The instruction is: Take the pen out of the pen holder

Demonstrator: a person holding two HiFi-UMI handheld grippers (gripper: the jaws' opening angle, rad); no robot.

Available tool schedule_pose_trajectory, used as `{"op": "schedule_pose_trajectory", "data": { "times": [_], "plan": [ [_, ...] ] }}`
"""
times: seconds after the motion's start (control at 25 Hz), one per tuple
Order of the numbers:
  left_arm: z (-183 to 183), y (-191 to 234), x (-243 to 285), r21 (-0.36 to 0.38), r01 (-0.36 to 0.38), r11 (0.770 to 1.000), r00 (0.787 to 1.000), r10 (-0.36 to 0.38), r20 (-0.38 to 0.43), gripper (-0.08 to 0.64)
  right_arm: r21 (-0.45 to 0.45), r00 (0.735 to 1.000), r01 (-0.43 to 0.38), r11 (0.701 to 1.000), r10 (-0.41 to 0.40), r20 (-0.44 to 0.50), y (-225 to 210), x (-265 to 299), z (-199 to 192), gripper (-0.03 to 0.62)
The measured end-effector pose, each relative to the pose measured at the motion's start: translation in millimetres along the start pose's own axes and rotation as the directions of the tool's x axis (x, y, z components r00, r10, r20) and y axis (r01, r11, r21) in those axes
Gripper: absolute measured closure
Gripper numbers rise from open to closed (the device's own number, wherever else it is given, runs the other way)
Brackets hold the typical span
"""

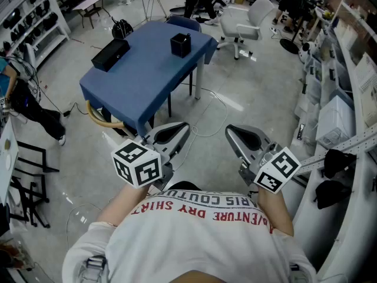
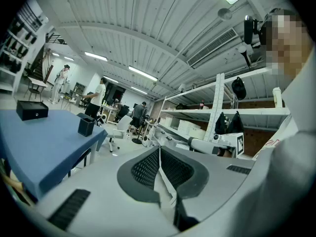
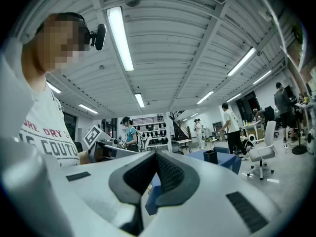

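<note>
Nearest in the head view, the grey left gripper (image 1: 186, 127) and grey right gripper (image 1: 229, 130) hover over the floor, jaws pressed together on nothing. Well ahead, a small black square pen holder (image 1: 181, 45) stands upright near the far corner of the blue-covered bench (image 1: 141, 81); its contents are too small to tell.

Left gripper view: jaws together, pen holder (image 2: 86, 126) distant.

Right gripper view: same, pen holder (image 3: 211, 156) far off.

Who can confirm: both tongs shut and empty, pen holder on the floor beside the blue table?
Not the floor: the pen holder stands on the blue table, per the head view. The left tongs and right tongs are shut and empty, as stated.
</note>
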State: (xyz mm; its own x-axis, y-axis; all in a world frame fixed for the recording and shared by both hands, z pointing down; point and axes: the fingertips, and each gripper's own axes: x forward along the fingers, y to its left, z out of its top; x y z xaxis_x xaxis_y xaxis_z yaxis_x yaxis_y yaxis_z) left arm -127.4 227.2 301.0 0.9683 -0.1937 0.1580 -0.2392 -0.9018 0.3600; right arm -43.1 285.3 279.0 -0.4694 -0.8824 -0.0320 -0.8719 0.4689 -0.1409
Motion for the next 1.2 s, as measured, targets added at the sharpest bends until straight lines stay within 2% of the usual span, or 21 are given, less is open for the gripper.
{"op": "schedule_pose_trajectory", "data": {
  "times": [0.28,0.68,0.92,1.2],
  "plan": [
    [4,-10,2,0.02,0.008,1.0,1.0,-0.008,-0.005,0.528,0.009,1.0,0.017,1.0,-0.017,-0.024,-4,-8,2,0.569],
    [3,-17,17,0.029,0.026,0.999,0.999,-0.026,-0.032,0.528,0.056,0.999,0.031,0.998,-0.033,0.04,-17,-24,11,0.552],
    [3,-4,44,0.016,0.026,1.0,0.998,-0.025,-0.064,0.528,0.053,0.997,0.063,0.997,-0.065,0.033,-43,-25,9,0.337],
    [5,35,95,-0.014,0.033,0.999,0.996,-0.034,-0.078,0.528,0.071,0.991,0.136,0.988,-0.135,-0.024,-106,-3,-18,0.252]
  ]
}}
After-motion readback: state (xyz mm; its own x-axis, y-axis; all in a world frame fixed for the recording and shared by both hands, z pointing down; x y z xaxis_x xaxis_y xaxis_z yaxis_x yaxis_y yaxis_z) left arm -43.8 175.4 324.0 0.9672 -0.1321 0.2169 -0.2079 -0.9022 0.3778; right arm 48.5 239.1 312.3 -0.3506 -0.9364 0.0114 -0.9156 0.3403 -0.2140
